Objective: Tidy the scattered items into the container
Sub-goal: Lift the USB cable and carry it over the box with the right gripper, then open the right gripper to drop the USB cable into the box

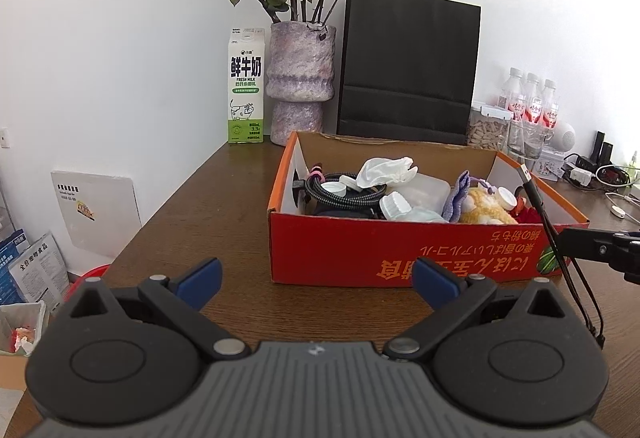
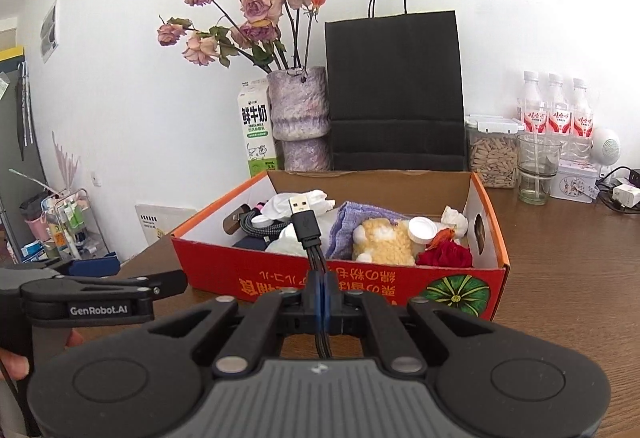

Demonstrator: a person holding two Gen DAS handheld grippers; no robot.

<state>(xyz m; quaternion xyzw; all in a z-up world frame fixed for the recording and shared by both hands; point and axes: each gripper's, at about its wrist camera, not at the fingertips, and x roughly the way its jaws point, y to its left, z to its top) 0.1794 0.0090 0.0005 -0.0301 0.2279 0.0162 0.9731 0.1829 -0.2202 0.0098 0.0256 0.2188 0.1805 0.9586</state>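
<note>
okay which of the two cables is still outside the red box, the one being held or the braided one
The black USB cable, pinched between the right gripper fingers, with its plug upright in front of the red box. The braided cable already lies coiled inside.

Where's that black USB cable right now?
The black USB cable is pinched in the right tongs, plug up, just before the red box's near wall; the left-wrist view shows it at the box's right corner.

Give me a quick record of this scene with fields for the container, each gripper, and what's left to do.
container: red cardboard box, open, on the wooden table, already holding a plush toy and other items
right gripper: shut on a black USB cable, plug up, in front of the box
left gripper: open, holding nothing
remaining: cable not yet in box
</note>
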